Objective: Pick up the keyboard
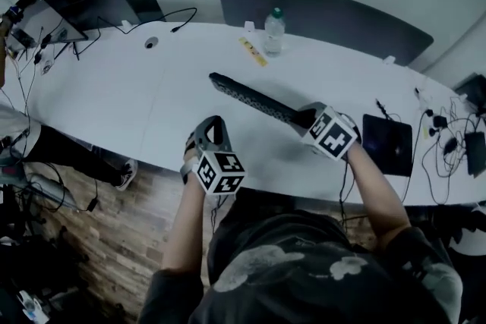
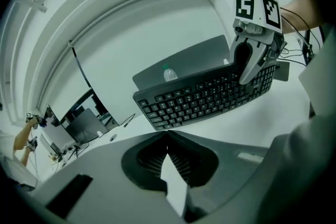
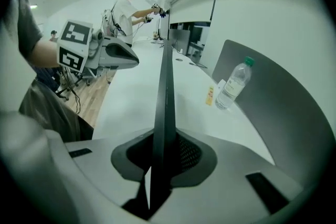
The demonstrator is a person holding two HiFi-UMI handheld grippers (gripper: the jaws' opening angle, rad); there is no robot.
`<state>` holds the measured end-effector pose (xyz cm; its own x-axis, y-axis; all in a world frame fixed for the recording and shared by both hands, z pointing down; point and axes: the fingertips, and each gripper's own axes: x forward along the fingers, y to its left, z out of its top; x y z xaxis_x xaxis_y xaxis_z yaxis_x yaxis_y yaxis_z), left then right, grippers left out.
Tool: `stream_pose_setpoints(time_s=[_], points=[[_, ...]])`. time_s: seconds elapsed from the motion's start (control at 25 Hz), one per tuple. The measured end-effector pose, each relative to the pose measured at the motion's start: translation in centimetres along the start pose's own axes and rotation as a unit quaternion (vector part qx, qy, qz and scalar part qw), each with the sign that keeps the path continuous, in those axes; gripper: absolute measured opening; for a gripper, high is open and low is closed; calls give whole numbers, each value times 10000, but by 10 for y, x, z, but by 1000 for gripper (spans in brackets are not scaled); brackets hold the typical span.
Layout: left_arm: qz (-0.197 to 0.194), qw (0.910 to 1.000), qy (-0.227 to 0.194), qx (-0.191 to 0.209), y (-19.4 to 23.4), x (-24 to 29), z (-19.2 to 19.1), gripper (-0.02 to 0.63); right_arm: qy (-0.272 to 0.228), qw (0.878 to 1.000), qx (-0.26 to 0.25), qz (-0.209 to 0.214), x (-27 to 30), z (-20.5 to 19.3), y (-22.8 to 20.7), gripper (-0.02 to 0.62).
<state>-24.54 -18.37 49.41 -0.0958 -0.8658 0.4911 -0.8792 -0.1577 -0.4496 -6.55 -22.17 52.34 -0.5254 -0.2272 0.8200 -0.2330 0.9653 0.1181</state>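
head view showed the keyboard [image 1: 254, 101] apparently raised off the white worktop [image 1: 114, 95], its long axis running up-left from the right hand-held gripper [image 1: 305, 118], which grasped its near end. the left hand-held gripper [image 1: 214, 125] hung near its free middle. left gripper view showed those jaws clenched on nothing, the keyboard ahead and to the right. right gripper view showed the keyboard edge-on, clamped between the jaws.

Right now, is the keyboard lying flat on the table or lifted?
Lifted and tilted on edge: the right gripper clamps one end, and the keyboard hangs clear of the table.
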Motion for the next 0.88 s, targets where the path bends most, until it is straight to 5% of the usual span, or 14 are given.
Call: stream_pose_setpoints(time_s=[0.28,0.68,0.88], points=[[495,9974,213,-487,-36,-52,10,2,-965,9947,61,338,-45,4,16,67],[1052,9847,538,-1283,-106,-131,-11,2,-1450,9843,-140,998,-89,-22,62,67],[1234,9776,655,-1575,-126,-165,-25,2,-1753,9732,335,1448,-101,-30,85,67]])
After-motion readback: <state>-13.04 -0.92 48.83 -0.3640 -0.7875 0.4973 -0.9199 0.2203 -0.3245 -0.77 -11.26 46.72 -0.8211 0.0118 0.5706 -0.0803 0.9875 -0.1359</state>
